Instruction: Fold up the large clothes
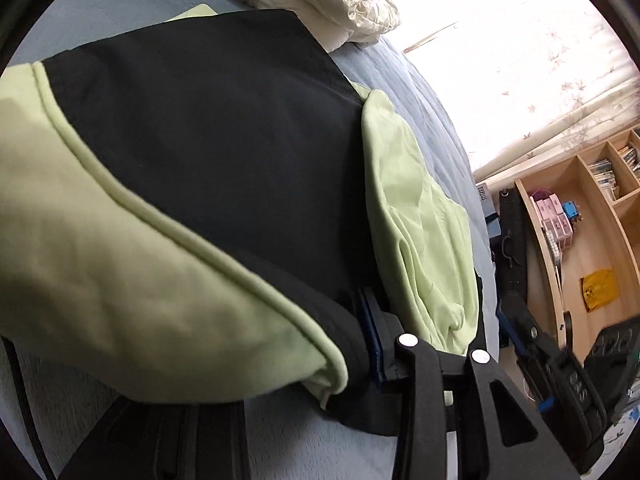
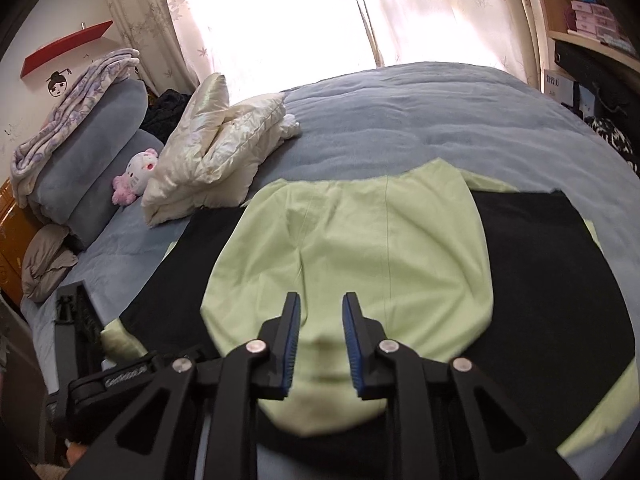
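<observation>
- The big black-and-green garment (image 2: 360, 248) is spread on the blue-grey bed (image 2: 400, 120), filling the lower middle of the right wrist view, with its pale green hood (image 2: 348, 256) flopped onto the black body.
- Right gripper (image 2: 320, 344), bottom centre of that view, hovers just above the near end of the hood. There's a narrow gap between its blue pads and no cloth in it, so nothing is pinched yet.
- Left gripper (image 1: 436, 336), lower right of its own view, is buried in fabric. One finger is hidden under the black cloth, so I can't tell if it's gripping.
- Looks like mid-fold to me. Next move probably needs a firm pinch before lifting.
- The white pillow (image 2: 216, 152) at upper left is well clear.
</observation>
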`<state>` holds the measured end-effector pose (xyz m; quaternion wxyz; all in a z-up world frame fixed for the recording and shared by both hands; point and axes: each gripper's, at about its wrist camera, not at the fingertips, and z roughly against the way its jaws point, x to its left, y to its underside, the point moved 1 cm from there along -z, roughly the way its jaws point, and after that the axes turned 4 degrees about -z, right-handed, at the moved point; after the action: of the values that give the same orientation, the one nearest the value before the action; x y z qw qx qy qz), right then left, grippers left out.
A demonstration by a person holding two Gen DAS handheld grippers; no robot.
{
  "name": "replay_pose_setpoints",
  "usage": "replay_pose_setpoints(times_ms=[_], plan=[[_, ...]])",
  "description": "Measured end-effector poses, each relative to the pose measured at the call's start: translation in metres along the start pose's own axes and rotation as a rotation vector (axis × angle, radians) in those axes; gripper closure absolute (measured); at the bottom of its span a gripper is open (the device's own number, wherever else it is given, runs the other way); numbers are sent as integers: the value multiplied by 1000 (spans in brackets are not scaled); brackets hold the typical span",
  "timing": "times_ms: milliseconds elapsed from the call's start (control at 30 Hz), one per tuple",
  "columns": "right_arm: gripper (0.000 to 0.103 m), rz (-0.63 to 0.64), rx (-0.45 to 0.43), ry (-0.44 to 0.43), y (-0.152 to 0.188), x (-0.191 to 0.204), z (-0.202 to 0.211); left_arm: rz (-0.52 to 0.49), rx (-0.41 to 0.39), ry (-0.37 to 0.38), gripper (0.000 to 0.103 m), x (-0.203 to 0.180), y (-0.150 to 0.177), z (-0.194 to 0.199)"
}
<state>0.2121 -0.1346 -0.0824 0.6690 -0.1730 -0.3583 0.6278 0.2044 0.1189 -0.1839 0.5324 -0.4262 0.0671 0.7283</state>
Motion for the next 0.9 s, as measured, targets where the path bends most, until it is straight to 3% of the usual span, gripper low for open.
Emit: replay_pose_setpoints(times_ms=[233, 567, 767, 900], plan=[[85, -27, 28, -8, -7, -1, -19, -10, 6, -6, 70, 5, 2, 12], [85, -35, 58, -15, 2, 3, -13, -25, 14, -46, 70, 7, 11, 34], [85, -18, 69, -28, 5, 11, -8, 87, 31, -42, 67, 24, 35, 62], [85, -16, 68, -31, 7, 13, -8, 152, -3, -31, 67, 40, 26, 56]])
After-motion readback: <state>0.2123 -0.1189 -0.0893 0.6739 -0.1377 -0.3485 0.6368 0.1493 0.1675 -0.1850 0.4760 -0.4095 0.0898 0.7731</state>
